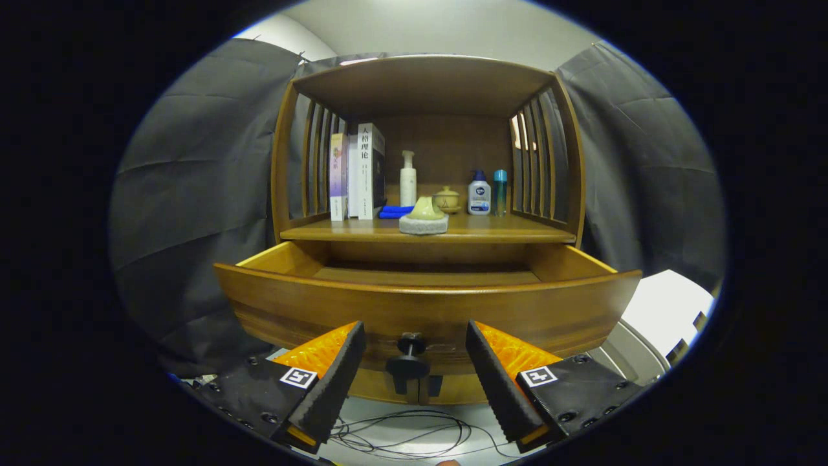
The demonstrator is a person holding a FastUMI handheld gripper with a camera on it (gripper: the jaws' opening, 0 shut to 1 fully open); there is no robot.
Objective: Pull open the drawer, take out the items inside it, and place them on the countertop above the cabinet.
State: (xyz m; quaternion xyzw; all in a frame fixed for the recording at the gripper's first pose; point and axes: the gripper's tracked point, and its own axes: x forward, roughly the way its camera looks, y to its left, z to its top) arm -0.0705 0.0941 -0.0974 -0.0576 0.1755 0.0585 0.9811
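Note:
A wooden cabinet holds a drawer (427, 310) that stands pulled out toward me. Its black knob (409, 353) sits between my two fingers, touching neither. My gripper (415, 336) is open, its orange-and-black fingers (343, 369) spread to either side of the knob. The drawer's front wall hides most of the inside; what I can see of the floor (427, 276) looks bare. On the countertop (491, 228) above the drawer rests a pale green lump on a grey round pad (424, 217).
The countertop also carries books (357, 171), a white pump bottle (407, 180), a blue cloth (394, 211), a small yellow lidded pot (447, 199), a white-and-blue bottle (479, 193) and a teal bottle (501, 191). Black cables (401, 433) lie on the floor below.

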